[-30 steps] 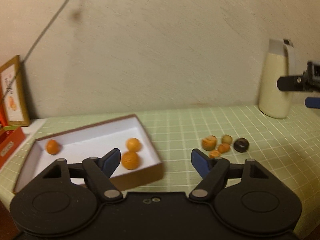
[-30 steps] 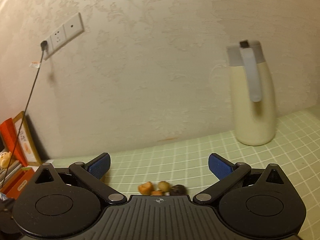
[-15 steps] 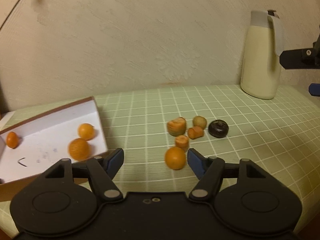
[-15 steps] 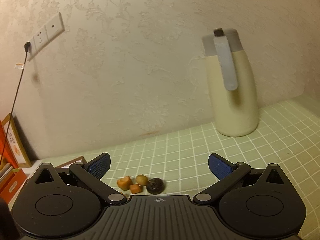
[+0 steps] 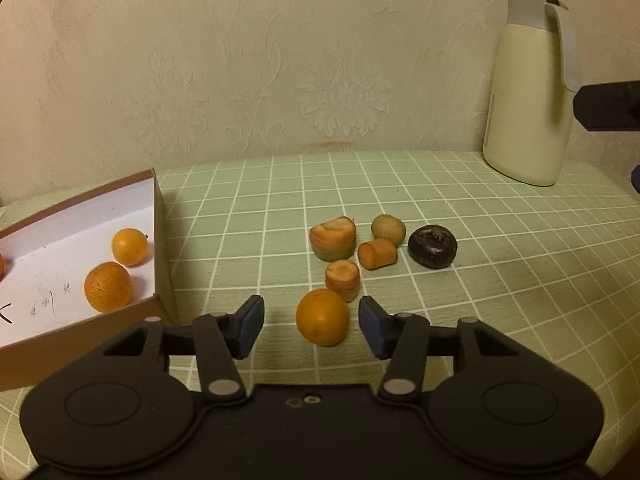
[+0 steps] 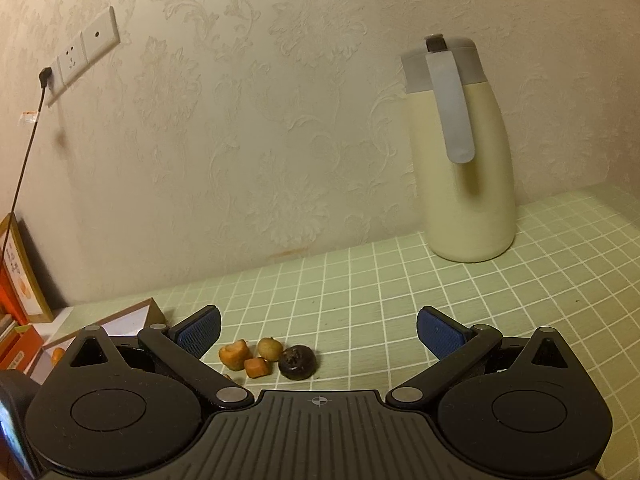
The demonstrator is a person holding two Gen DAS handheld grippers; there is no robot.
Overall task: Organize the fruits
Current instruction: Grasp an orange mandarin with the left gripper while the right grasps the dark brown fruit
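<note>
One orange (image 5: 322, 317) on counter (image 5: 500, 280) between closing left gripper (image 5: 311, 322) jaws, untouched; right gripper (image 6: 319, 334) wide, empty.

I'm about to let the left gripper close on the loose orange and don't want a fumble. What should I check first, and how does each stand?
1. Orange between left gripper pads: ok, jaws closing, not yet touching.
2. Orange centred: not ok, nearer one pad.
3. Carrot chunk clear of the pads: cannot tell, it sits right behind.
4. Box has free space: ok.
5. Right gripper empty, clear: ok.
</note>
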